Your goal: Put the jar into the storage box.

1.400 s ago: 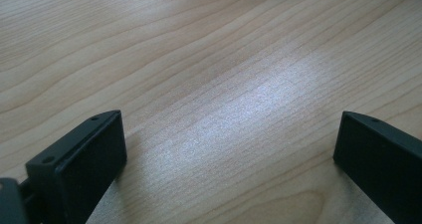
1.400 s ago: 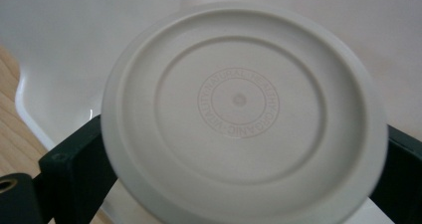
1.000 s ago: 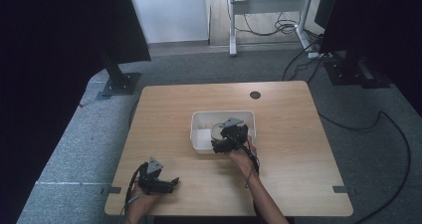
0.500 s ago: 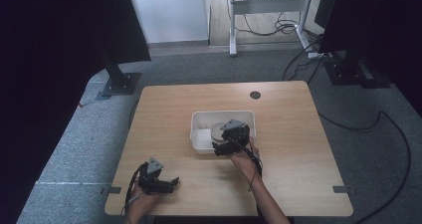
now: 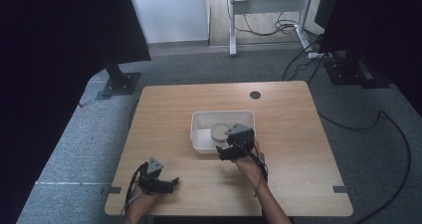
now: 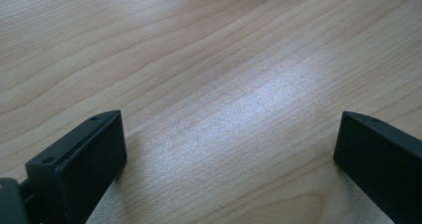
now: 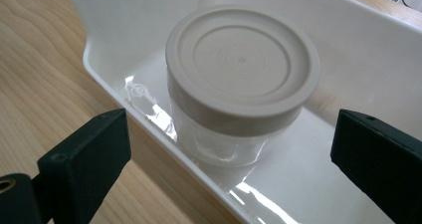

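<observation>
Right gripper [image 5: 232,153] poised at the near rim of a white plastic tub [image 5: 199,134], jaws spread wide.

Inside the tub stands a clear jar [image 7: 234,109], upright, capped with a round, ridged, off-white lid [image 7: 242,62]. The left gripper [image 5: 164,184], jaws likewise apart and empty, rests low on the pale woodgrain table [image 5: 298,134], well short of the tub.

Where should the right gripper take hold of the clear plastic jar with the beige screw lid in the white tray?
Probably by the beige lid, from above. The clear plastic jar stands upright inside the white tray, whose near wall blocks its body. The right gripper, jaws open, could straddle the round lid rim.
</observation>
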`<state>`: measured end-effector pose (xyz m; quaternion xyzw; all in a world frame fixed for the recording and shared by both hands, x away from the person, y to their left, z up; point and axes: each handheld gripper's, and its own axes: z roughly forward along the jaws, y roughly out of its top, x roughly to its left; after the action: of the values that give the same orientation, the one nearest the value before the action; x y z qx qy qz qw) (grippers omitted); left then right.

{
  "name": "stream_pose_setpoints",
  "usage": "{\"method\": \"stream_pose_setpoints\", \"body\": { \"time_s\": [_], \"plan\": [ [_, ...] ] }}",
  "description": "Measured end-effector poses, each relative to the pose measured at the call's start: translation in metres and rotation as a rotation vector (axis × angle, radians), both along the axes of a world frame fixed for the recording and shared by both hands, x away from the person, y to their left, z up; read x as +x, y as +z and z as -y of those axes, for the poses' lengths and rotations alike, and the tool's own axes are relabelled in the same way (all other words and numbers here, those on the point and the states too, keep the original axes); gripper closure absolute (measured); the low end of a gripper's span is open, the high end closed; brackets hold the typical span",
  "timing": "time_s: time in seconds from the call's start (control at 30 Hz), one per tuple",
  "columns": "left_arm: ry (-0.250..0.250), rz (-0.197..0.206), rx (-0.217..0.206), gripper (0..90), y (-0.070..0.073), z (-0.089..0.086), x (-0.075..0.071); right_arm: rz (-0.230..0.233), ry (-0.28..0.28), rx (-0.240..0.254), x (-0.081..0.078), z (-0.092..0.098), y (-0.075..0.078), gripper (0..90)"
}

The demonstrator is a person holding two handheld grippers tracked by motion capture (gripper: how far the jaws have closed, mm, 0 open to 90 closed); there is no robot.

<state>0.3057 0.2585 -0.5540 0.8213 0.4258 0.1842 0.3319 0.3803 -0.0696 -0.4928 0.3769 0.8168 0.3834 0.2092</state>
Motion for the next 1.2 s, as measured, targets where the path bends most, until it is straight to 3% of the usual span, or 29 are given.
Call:
{"method": "stream_pose_setpoints", "body": {
  "time_s": [1.2],
  "plan": [
    [0.001,-0.001,-0.001,0.0,0.0,0.0,0.0,-0.007,0.03,0.021,-0.033,0.041,-0.01,2.9]
  ]
}}
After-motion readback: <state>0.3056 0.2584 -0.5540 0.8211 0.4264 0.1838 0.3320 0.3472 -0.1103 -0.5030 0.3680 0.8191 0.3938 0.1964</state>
